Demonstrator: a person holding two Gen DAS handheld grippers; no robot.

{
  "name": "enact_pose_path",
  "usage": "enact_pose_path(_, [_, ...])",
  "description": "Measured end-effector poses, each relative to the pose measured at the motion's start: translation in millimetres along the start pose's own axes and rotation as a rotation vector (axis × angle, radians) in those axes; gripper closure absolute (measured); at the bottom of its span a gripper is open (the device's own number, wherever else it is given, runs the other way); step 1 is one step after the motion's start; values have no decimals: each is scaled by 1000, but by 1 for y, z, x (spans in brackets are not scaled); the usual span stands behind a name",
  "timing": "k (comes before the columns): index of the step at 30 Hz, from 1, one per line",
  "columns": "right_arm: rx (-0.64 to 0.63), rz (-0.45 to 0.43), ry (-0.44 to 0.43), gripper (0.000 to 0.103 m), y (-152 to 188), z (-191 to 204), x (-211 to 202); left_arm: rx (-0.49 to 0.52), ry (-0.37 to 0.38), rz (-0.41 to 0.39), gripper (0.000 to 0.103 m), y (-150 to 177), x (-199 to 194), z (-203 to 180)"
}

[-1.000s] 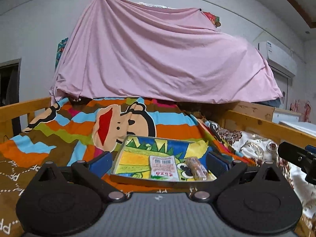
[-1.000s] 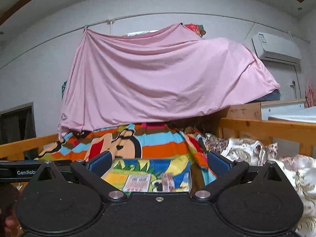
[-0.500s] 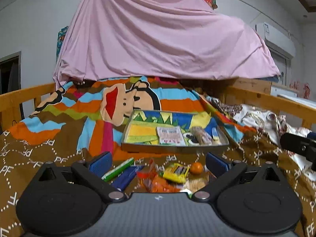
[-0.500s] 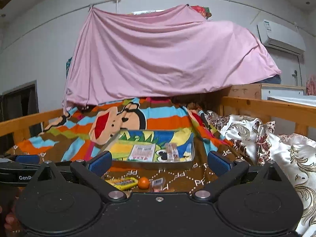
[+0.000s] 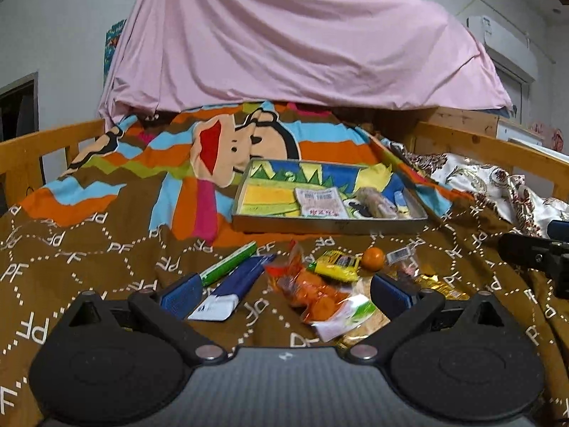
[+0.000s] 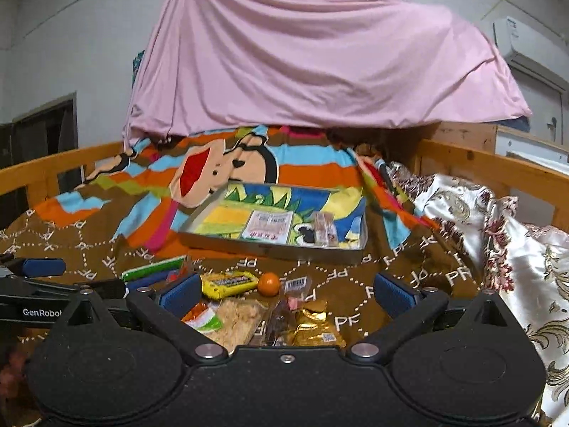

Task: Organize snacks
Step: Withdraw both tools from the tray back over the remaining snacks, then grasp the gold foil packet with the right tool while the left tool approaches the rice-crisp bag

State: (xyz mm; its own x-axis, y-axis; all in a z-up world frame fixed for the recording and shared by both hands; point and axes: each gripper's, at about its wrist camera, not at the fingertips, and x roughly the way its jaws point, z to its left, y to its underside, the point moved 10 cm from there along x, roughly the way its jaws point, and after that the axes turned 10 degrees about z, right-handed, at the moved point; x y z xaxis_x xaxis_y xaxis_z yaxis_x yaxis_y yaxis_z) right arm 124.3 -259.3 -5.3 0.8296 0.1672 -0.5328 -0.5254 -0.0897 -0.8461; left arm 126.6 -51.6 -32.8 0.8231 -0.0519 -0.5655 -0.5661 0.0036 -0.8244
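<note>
Both tongs are hanging spread wide above the near part of the bed, with nothing between their blue pads. Left tongs [image 5: 282, 291] are framing a loose heap of snacks lying on the brown blanket printed with white "PF" letters [image 5: 106, 249]: a crinkly orange snack bag [image 5: 309, 290] is sitting between the pads, a yellow wrapped bar [image 5: 336, 265] is lying just beyond it, and a small round orange fruit [image 5: 373, 258] is resting just beside that bar. A long green stick pack [image 5: 229, 263] and a flat blue-and-white packet [image 5: 236, 286] are lying side by side close to the left pad.

Right tongs [image 6: 284, 293] are hovering over the same heap, with a clear bag of pale flaky crackers [image 6: 236, 320] and a shiny gold foil packet [image 6: 313, 323] sitting between the pads, close to the camera. A small barcode-labelled packet [image 6: 297, 283] is lying just beside the fruit.

Beyond the heap, toward the middle of the bed, a shallow rectangular metal tray with a colourful cartoon bottom [image 5: 327, 226] is resting on the blanket. It is holding a flat pink-and-white labelled packet [image 5: 320, 201] and a brownish wrapped bar [image 5: 377, 206], side by side. A pink sheet [image 6: 313, 57] is draping over the far end of the bed.
</note>
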Motion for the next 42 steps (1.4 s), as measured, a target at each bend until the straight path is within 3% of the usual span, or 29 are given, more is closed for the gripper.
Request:
enact_pose_path(8, [-11, 45, -20, 1, 3, 7, 10, -23, -10, 47, 0, 11, 12, 16])
enact_pose_path(15, [10, 131, 53, 1, 12, -6, 30, -8, 23, 64, 0, 13, 20, 9])
enact_pose_path(22, [2, 192, 80, 1, 10, -32, 55, 87, 128, 86, 0, 17, 28, -28])
enact_pose_path(28, [-80, 225, 87, 1, 6, -49, 79, 128, 266, 171, 0, 30, 41, -60])
enact_pose_path(33, [-133, 266, 48, 1, 11, -58, 101, 135, 336, 247, 0, 41, 57, -80])
enact_pose_path(37, [-179, 294, 23, 1, 16, -61, 111, 92, 321, 308, 1, 47, 73, -85])
enact_pose_path(42, [-236, 344, -15, 4, 28, -58, 122, 38, 248, 360, 1, 51, 91, -76])
